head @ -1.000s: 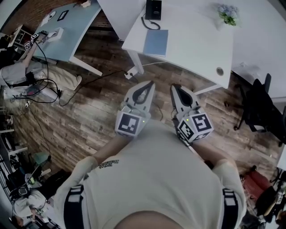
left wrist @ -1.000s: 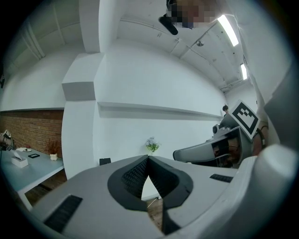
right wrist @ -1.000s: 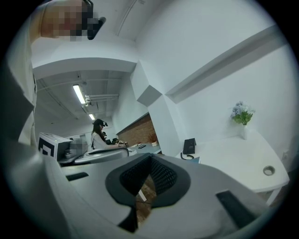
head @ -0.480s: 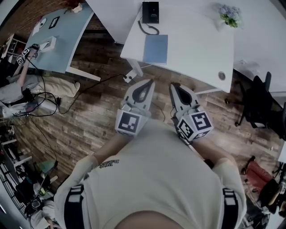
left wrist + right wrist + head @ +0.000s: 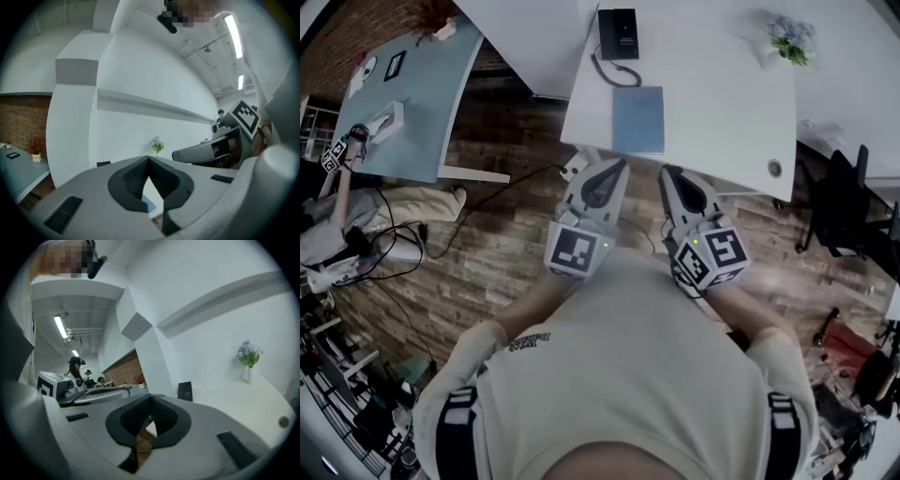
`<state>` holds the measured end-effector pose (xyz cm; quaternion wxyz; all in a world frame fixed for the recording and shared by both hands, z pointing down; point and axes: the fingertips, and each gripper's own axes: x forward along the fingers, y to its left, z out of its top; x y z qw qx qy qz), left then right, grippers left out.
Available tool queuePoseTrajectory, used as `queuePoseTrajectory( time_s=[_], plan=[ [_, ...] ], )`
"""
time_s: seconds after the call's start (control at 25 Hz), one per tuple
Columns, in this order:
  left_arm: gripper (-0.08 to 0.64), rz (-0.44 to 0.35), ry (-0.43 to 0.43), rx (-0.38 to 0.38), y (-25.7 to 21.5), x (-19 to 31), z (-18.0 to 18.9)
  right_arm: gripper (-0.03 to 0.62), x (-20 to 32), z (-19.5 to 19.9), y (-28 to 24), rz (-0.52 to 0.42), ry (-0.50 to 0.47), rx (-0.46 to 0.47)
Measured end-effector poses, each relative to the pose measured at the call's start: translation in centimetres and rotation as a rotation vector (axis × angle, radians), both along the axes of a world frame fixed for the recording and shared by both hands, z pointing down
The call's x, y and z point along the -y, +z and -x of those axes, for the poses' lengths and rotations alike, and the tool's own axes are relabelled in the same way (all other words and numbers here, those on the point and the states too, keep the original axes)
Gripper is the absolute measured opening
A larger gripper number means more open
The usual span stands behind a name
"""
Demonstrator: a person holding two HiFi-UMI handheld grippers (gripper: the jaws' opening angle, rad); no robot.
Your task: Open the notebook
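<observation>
In the head view a closed blue notebook (image 5: 638,119) lies flat near the front edge of a white table (image 5: 722,103). My left gripper (image 5: 614,165) and right gripper (image 5: 667,172) are held side by side at chest height over the wood floor. Both point at the table and stop just short of its edge. Each is shut with nothing between its jaws. In the left gripper view the left gripper (image 5: 149,159) has its tips meeting, and a sliver of the notebook (image 5: 149,205) shows below them. The right gripper (image 5: 151,398) is likewise shut in its own view.
On the table stand a black phone-like device (image 5: 619,23) with a cord and a small vase of flowers (image 5: 790,39). A light blue desk (image 5: 422,103) and a seated person (image 5: 337,216) are at left. Cables cross the floor, and a black chair (image 5: 844,216) stands at right.
The table and notebook have drawn closer to both grippers in the head view. The grippers keep the same shut, side-by-side pose.
</observation>
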<state>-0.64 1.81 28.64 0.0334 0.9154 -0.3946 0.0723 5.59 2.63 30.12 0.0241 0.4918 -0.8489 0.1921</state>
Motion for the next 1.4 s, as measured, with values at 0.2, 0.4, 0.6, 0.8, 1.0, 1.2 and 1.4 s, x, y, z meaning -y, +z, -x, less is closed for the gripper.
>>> queuePoseTrajectory(
  time_s=[0.2,0.4,0.6,0.8,1.0,1.2,1.4],
  plan=[
    [0.003,-0.018,0.054,-0.014,-0.2,3.2,1.6,0.003,3.4,1.8,-0.3,-0.012,0.044,-0.03],
    [0.003,-0.006,0.068,-0.02,0.2,5.5,2.8,0.003,5.4,2.9,0.0,-0.001,0.063,-0.049],
    [0.003,0.014,0.065,-0.028,0.9,6.7,3.0,0.003,6.4,2.8,0.6,0.014,0.07,-0.06],
    [0.003,0.017,0.061,-0.018,1.2,7.4,2.6,0.003,7.2,2.5,0.9,0.018,0.063,-0.062],
    [0.003,0.035,0.047,-0.01,1.7,7.9,1.3,0.003,7.6,1.8,1.4,0.036,0.032,-0.062],
    [0.003,0.055,0.018,-0.009,2.4,8.9,0.3,0.003,8.7,0.2,2.1,0.056,0.021,-0.069],
    [0.003,0.079,0.003,0.009,3.8,10.1,-0.6,0.005,10.3,-1.5,3.6,0.079,0.014,-0.082]
  ],
)
